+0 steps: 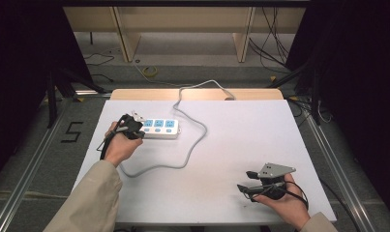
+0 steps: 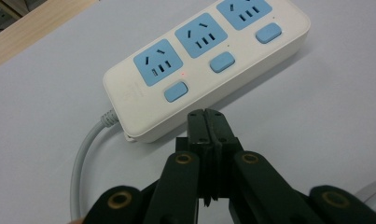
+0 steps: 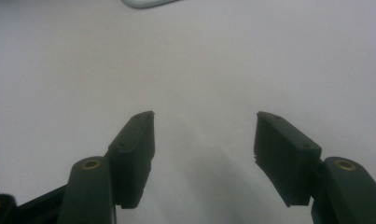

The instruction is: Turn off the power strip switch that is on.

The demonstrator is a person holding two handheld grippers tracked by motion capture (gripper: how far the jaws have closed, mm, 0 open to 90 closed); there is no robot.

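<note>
A white power strip (image 1: 159,128) (image 2: 209,60) with three blue sockets and three blue switches lies on the white table (image 1: 231,145). A small red light glows by its nearest switch (image 2: 176,91). Its grey cable (image 1: 192,140) (image 2: 83,158) loops over the table and runs off the far edge. My left gripper (image 1: 134,128) (image 2: 205,114) is shut with nothing between its jaws, its tips just short of the strip's near end, close to that switch. My right gripper (image 1: 246,181) (image 3: 204,116) is open over bare table at the front right.
A wooden strip (image 1: 197,94) borders the table's far edge. Beyond it are wooden frame legs (image 1: 127,43) and loose cables (image 1: 275,38) on the floor. A bend of the grey cable (image 3: 146,3) lies at the top of the right gripper view.
</note>
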